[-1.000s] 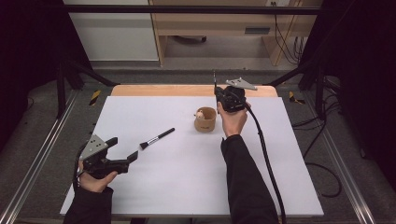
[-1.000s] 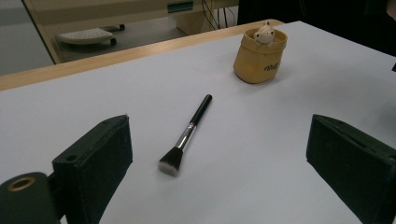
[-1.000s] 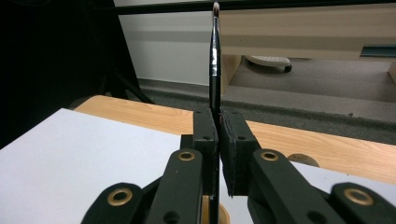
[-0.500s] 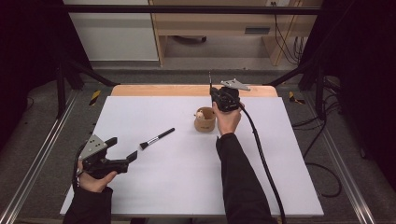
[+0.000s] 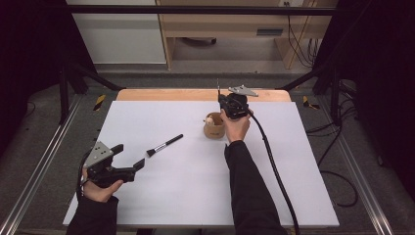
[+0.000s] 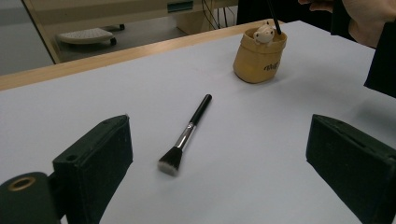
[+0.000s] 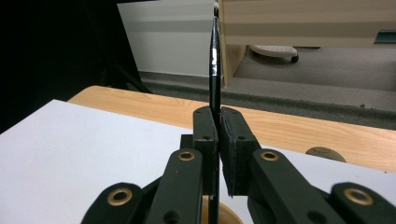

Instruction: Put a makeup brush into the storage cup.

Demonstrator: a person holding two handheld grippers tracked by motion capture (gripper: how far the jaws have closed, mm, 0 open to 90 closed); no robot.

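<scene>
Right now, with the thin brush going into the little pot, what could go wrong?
1. The right tool pinches the thin brush by a narrow stem; it could slip or tilt on release.
2. The pot is small and stands free on the table; a push from the brush could tip it.
3. The flat-top brush lies loose and could roll.

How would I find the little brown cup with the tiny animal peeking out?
Look at the white table and go toward its far wooden edge. Just in front of the right gripper, which pinches a thin black brush upright, sits a tan holder. A small white animal figure pokes out of its top, unlike the flat-lying makeup brush nearby.
</scene>
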